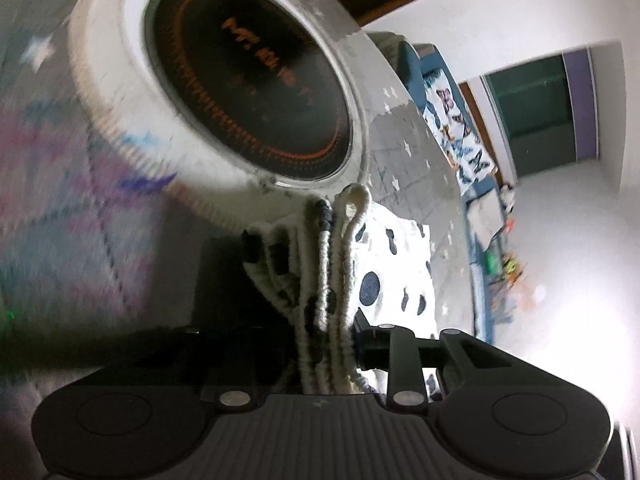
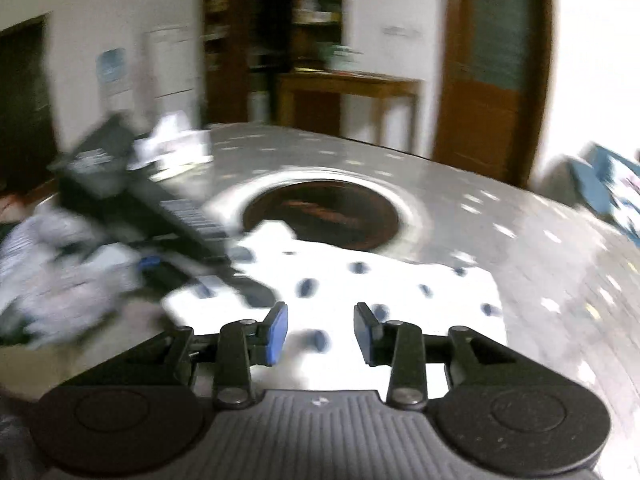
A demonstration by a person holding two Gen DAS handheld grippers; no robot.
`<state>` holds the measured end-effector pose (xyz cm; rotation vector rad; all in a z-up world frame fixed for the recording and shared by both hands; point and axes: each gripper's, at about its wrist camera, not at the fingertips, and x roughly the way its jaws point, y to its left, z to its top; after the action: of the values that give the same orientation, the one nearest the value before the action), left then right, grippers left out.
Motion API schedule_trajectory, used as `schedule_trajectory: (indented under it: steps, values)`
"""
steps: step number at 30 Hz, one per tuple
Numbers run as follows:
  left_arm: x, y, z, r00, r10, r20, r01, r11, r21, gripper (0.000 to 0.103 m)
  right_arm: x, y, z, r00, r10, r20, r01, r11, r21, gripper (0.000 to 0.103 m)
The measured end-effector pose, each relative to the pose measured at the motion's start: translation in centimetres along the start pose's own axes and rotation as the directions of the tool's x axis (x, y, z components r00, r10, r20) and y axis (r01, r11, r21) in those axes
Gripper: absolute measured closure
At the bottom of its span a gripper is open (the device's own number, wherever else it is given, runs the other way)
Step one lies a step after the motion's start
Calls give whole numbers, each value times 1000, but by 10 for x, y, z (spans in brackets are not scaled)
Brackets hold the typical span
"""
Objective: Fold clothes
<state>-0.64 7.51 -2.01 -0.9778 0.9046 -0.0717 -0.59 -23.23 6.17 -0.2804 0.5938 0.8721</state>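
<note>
2 fisheye views cover 1 round table [image 2: 460, 200] draped in a grey cloth printed with small white stars. Sunk in the middle of the table is a dark round glass cooktop with a wide white rim [image 1: 248, 80], faint orange markings ringing its face.

Across the table, just in front of that cooktop, lies the white knitted garment with dark blue spots [image 2: 360, 280], spread fairly flat and touching the white rim at its far edge. From the left wrist view, several thick folded layers of the same garment stand bunched upright, their ribbed edges rising toward the cooktop.

Off to the garment's left in the right wrist view sits a blurred heap of pale grey-white clothing [image 2: 60, 280], too smeared to read further.

The left tool [image 1: 324, 344] is clamped on the bunched layers of the garment, the fabric filling the space between its black fingers. In the right wrist view it appears as a long black shape angled down onto the garment's left edge.

The right tool [image 2: 320, 332] hovers just above the garment's near edge, its jaws parted and nothing between the blue pads [image 2: 278, 332].
</note>
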Motion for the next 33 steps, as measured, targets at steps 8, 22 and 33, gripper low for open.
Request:
schedule_trajectory:
  steps: [8,22,33]
  values:
    - [7,-21,11,996,82,21,-84,988,129,72,40,-86,-15,981,-185,-64,195,947,255,67]
    - [23,-67,26,989,145,42,-151,937,314,72,26,-125,-35,987,-157,21,131,883,451,97]
    - [78,-141,28,993,115,12,-108,884,455,73,-11,-175,-11,936,-346,55,290,853,433,97]
